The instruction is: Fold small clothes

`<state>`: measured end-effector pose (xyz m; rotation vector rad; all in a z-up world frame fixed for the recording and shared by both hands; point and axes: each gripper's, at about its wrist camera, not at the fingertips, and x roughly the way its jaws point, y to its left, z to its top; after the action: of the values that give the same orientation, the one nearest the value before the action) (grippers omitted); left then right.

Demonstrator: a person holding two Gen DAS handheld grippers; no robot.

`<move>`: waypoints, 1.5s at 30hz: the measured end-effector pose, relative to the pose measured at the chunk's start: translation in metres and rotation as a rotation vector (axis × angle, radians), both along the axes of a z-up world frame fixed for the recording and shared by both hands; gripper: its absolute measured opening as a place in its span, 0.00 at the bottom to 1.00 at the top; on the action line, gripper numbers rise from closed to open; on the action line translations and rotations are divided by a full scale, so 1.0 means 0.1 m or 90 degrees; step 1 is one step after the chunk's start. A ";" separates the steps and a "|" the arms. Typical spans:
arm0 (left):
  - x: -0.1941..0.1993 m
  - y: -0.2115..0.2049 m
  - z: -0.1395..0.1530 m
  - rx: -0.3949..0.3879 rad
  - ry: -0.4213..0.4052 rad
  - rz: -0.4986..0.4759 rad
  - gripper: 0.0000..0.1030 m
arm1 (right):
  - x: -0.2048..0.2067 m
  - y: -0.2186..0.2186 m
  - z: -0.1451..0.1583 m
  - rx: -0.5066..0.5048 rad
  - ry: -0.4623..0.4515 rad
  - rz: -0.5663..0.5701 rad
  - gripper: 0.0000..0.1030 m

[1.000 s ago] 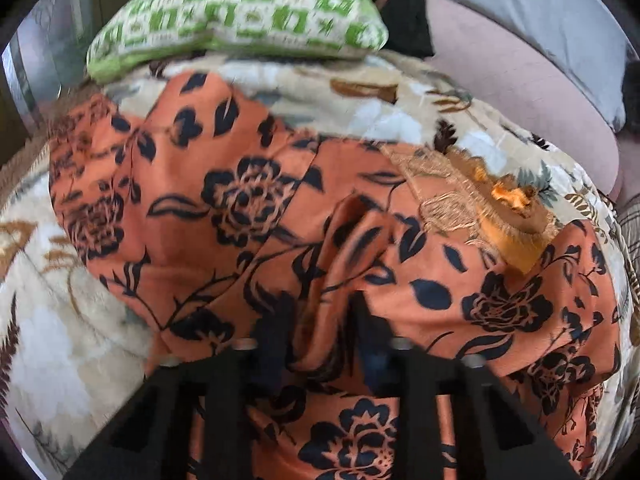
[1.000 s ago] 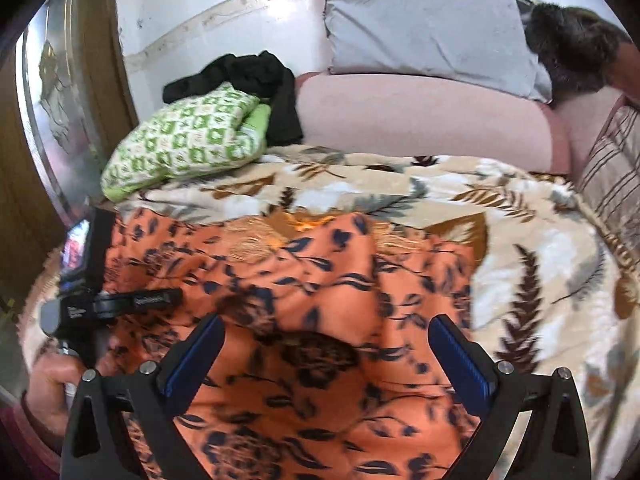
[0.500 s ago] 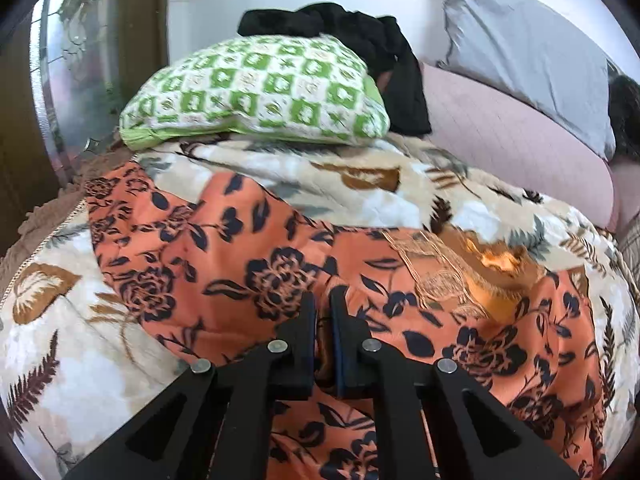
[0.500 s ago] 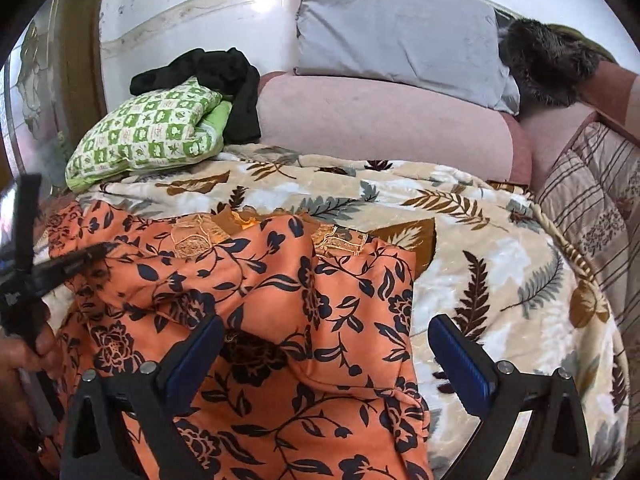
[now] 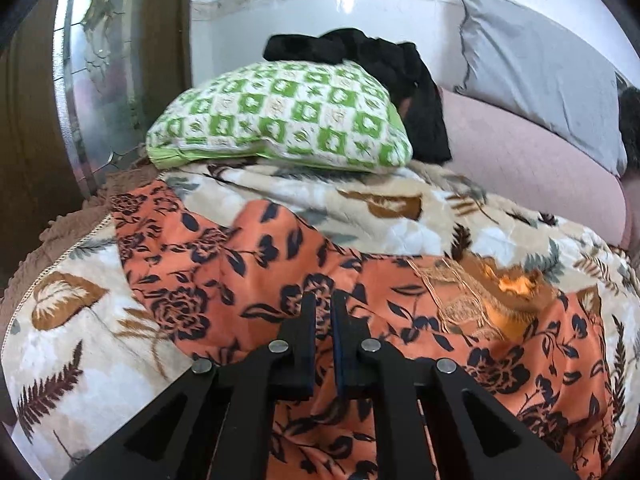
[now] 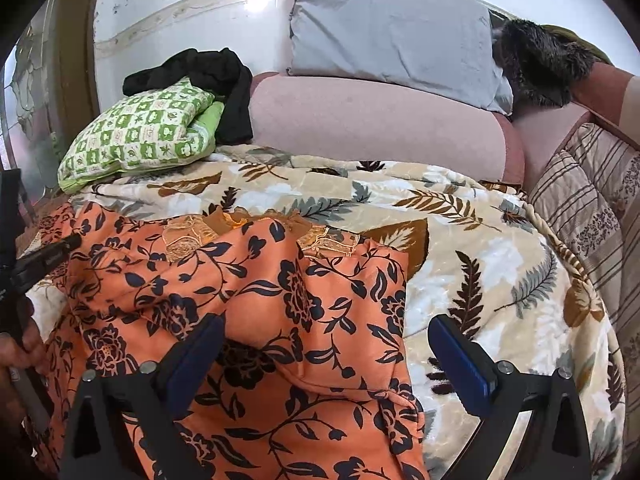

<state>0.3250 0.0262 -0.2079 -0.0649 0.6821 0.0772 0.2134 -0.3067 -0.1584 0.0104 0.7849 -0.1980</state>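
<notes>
An orange garment with dark flowers (image 5: 248,280) (image 6: 280,300) lies spread on a leaf-print blanket (image 5: 80,344) (image 6: 500,280). Gold embroidery marks its neckline (image 5: 460,300) (image 6: 192,236) at the far side. My left gripper (image 5: 323,304) is shut on a pinched fold of the orange cloth and holds it lifted. In the right wrist view that gripper (image 6: 68,244) reaches the garment's left edge, with a hand (image 6: 24,344) on its handle. My right gripper (image 6: 328,344) stands open over the garment's near right part, its blue pads wide apart with nothing pinched between them.
A green checked pillow (image 5: 280,120) (image 6: 140,128) and a black garment (image 5: 384,68) (image 6: 208,80) lie at the far left. A pink bolster (image 6: 380,120) and grey pillow (image 6: 392,36) back the bed. Dark fur (image 6: 540,64) and a striped quilt (image 6: 592,200) sit right.
My left gripper closed on a fold of the orange cloth, then rose and tilted upward, pulling the fabric with it. The right gripper stayed open and hardly moved.
</notes>
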 end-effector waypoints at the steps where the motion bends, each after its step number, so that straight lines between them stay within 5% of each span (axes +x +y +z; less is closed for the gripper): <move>1: 0.01 0.02 0.00 -0.001 0.001 0.002 0.06 | 0.00 -0.01 0.00 0.001 0.001 -0.001 1.00; 8: 0.11 -0.09 -0.18 -0.027 0.078 -0.038 0.12 | 0.01 0.03 -0.01 -0.010 0.001 -0.001 1.00; 10: 0.14 -0.15 -0.24 -0.034 0.097 -0.057 0.33 | 0.01 0.03 -0.02 -0.015 0.002 0.000 1.00; 11: 0.15 -0.19 -0.26 -0.029 0.107 -0.064 0.61 | 0.02 0.03 -0.03 -0.015 0.004 0.001 1.00; 12: 0.15 -0.23 -0.29 -0.016 0.112 -0.068 0.70 | 0.02 0.03 -0.03 -0.014 0.005 0.001 1.00; 14: 0.13 -0.29 -0.33 0.001 0.107 -0.074 0.70 | 0.02 0.02 -0.04 -0.013 0.006 0.001 1.00; 15: 0.12 -0.31 -0.34 0.003 0.101 -0.079 0.57 | 0.02 0.02 -0.04 -0.012 0.007 0.001 1.00; 16: 0.11 -0.32 -0.33 0.009 0.093 -0.080 0.40 | 0.02 0.02 -0.04 -0.012 0.008 0.001 1.00; 17: 0.10 -0.32 -0.32 0.017 0.091 -0.079 0.03 | 0.02 0.02 -0.04 -0.012 0.008 0.001 1.00; 23: -0.06 -0.23 -0.05 0.014 -0.017 -0.084 0.03 | 0.05 -0.02 -0.09 -0.005 0.013 -0.001 1.00; 27: -0.06 -0.16 0.02 0.013 -0.029 -0.079 0.03 | 0.08 -0.11 -0.19 0.020 0.026 -0.016 1.00; 32: -0.06 0.06 0.06 -0.013 -0.043 -0.033 0.03 | 0.14 -0.35 -0.37 0.140 0.018 -0.023 1.00; 34: -0.06 0.16 0.07 -0.012 -0.060 -0.001 0.03 | 0.16 -0.47 -0.44 0.207 0.011 -0.027 0.92; 38: 0.12 0.29 -0.16 0.012 0.024 0.051 0.06 | 0.24 -0.70 -0.68 0.298 0.038 -0.062 0.80; 40: 0.15 0.42 -0.21 -0.022 0.050 0.075 0.06 | 0.26 -0.73 -0.78 0.309 0.051 -0.064 0.75; 45: 0.02 0.92 -0.05 -0.058 0.027 0.174 0.08 | 0.37 -0.59 -0.96 0.238 0.112 -0.052 0.70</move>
<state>0.3271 0.1185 -0.2126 -0.2446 0.7156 0.3107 0.2507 -0.3660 -0.2545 0.3831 0.9897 -0.1286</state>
